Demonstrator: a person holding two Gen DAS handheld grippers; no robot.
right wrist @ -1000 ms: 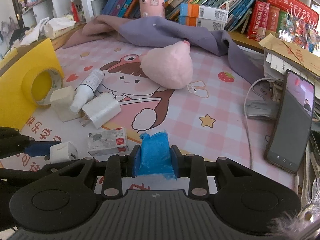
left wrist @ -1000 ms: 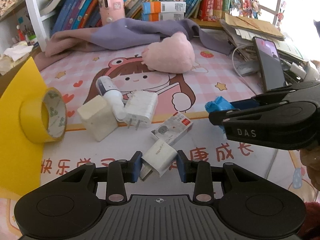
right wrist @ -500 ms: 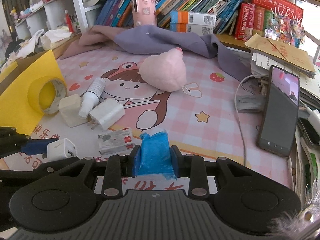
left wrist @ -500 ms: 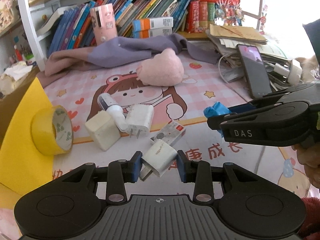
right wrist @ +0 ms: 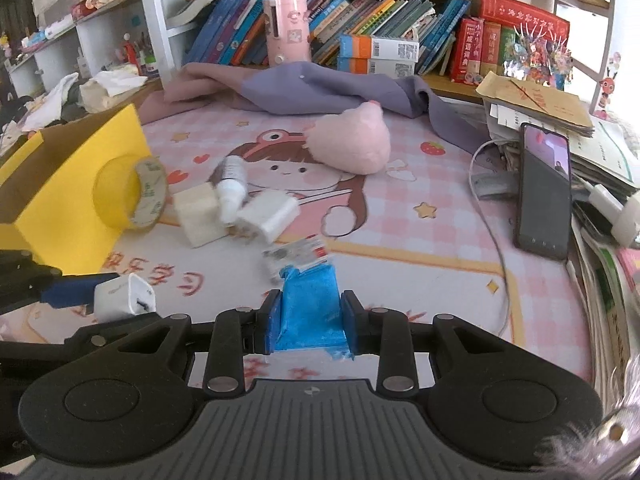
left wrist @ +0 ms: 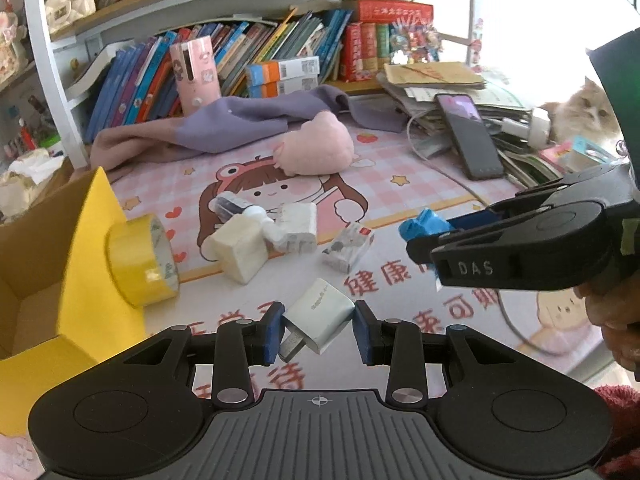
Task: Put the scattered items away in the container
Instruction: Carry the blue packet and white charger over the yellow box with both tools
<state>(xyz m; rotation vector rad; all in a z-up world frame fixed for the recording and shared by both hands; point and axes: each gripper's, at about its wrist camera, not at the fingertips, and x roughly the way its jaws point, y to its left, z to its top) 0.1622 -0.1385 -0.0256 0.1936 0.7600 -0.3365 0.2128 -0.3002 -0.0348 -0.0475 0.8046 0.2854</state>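
Closest to the cameras, two black handheld grippers hung above a pink cartoon mat (left wrist: 400,184). The left gripper (left wrist: 316,330) had its blue pads clamped on a white charger (left wrist: 318,318), a small rounded cube held tilted with its metal prongs pointing down and left. The right gripper (right wrist: 308,322) was shut on a crumpled blue packet (right wrist: 310,308), which filled the gap between its pads. Both items were lifted clear of the mat.

Just to the left stood the yellow box (left wrist: 80,264), open at the top, with a yellow tape roll (left wrist: 140,260) leaning against its side. Beyond the grippers lay a small printed carton (left wrist: 347,249), then a touching cluster: a cream block (left wrist: 238,249), a white bottle (left wrist: 248,216) and a larger white plug (left wrist: 298,226).

Farther back rested a pink plush (left wrist: 316,150), a purple cloth (left wrist: 248,122) and, to the right, a phone (left wrist: 470,136) propped on stacked papers. Shelves of books (left wrist: 280,52) closed the view, with a cat (left wrist: 582,114) at the far right.
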